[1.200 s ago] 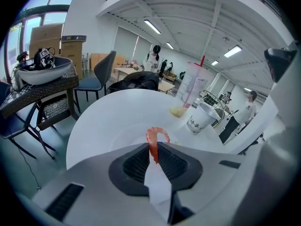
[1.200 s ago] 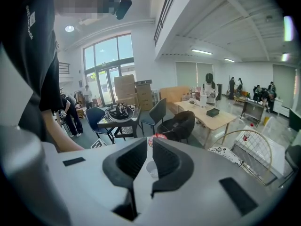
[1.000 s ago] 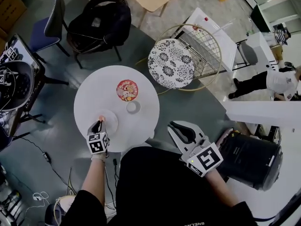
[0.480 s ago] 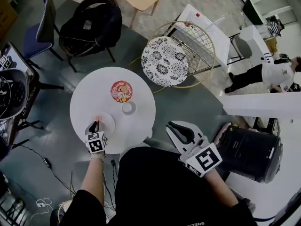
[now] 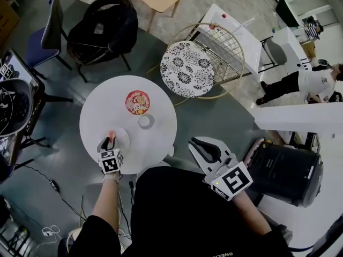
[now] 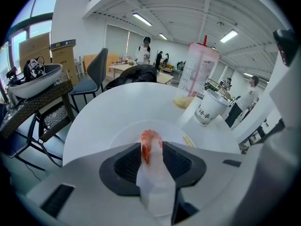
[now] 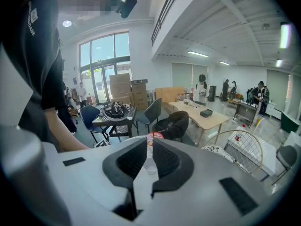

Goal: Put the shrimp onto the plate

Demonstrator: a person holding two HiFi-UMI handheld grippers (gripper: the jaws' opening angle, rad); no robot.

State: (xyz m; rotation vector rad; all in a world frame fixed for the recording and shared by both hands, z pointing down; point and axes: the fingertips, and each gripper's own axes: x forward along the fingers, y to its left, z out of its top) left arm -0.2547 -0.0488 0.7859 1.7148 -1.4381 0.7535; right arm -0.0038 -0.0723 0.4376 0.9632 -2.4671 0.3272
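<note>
While the left gripper (image 5: 109, 142) points down over the plate (image 6: 123, 132), its jaws have just been opening; the shrimp (image 6: 151, 144) stands between them, unpinched, probably being let go there. The right gripper (image 7: 149, 144), a narrow slit and empty, hangs clear of the table (image 5: 107, 107).

- Your left gripper (image 5: 110, 142), left of centre, has just been opening its jaws, the shrimp (image 5: 111, 135) between them over the plate (image 5: 123, 138).
- Your right gripper (image 5: 206, 150) hangs off the table (image 5: 102, 108), lower right.
</note>
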